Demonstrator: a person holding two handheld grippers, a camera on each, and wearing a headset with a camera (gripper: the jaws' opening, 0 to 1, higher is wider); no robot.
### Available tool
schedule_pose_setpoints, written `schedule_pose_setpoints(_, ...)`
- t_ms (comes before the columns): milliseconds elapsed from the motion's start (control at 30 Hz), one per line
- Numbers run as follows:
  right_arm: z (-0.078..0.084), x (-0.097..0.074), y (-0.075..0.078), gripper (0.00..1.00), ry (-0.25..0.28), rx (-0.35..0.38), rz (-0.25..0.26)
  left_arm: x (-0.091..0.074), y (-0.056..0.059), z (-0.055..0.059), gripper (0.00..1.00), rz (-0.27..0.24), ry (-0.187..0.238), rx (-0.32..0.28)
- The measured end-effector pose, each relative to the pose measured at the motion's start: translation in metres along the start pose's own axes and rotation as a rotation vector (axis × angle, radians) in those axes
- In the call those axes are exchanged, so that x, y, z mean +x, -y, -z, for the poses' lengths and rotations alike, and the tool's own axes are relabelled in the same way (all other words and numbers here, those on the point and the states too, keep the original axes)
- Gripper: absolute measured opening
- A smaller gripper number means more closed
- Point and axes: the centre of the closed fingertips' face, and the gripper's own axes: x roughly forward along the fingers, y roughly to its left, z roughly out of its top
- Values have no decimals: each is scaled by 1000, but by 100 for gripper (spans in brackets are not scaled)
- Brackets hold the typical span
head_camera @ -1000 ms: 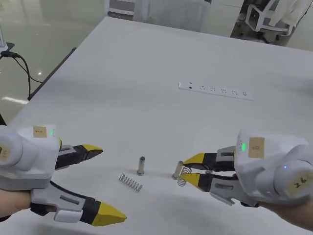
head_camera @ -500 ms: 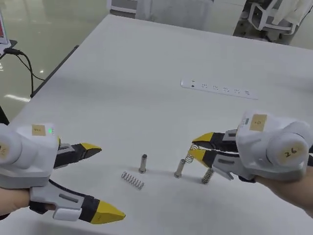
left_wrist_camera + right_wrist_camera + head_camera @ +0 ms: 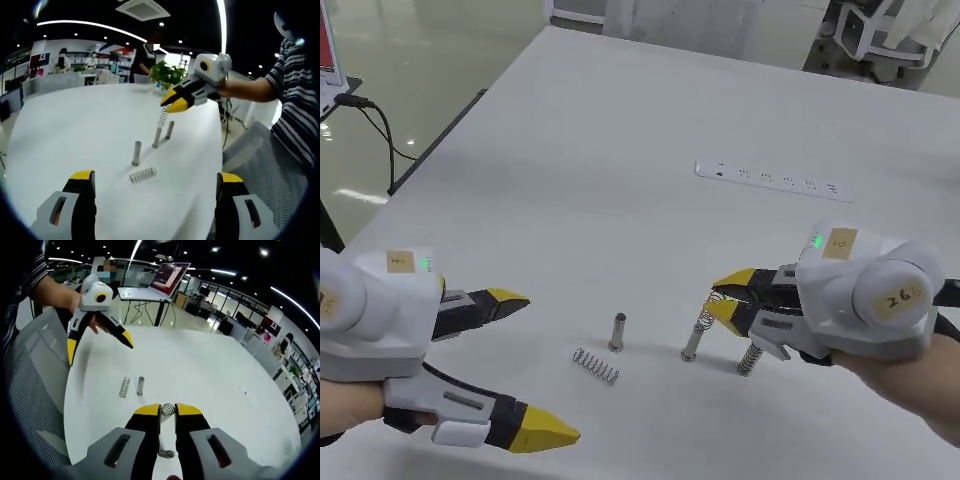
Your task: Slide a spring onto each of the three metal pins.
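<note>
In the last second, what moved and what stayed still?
The right gripper, shut on a spring, rose and now holds it over the middle pin, its lower end at the pin's top. That uncovered the third pin, already wearing a spring. The left gripper stayed open; the bare pin and loose spring did not move.

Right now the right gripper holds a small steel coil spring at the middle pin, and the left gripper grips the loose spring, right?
No. The left gripper is open; the loose steel coil spring lies on the white table, per the head view.
</note>
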Motion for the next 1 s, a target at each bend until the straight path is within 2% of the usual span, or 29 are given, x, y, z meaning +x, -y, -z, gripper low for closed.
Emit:
schedule_pose_setpoints(500,16,14,-8,8,-34,14,-27,-3,-2,1,98,-9,2,-8)
schedule_pose_setpoints(567,22,20,-12,8,-61,10,-37,-3,-1,3,97,-8,1,-11)
schedule_pose_setpoints(933,45,39,-27,8,-127,-29,-77,0,1,3,98,-1,0,-13)
schedule_pose_setpoints(967,46,39,-28,8,-130,-30,-79,0,1,3,98,-3,2,-13)
schedule_pose_setpoints(1000,43,39,-28,8,-104,-29,-73,0,0,2,98,-3,3,-13)
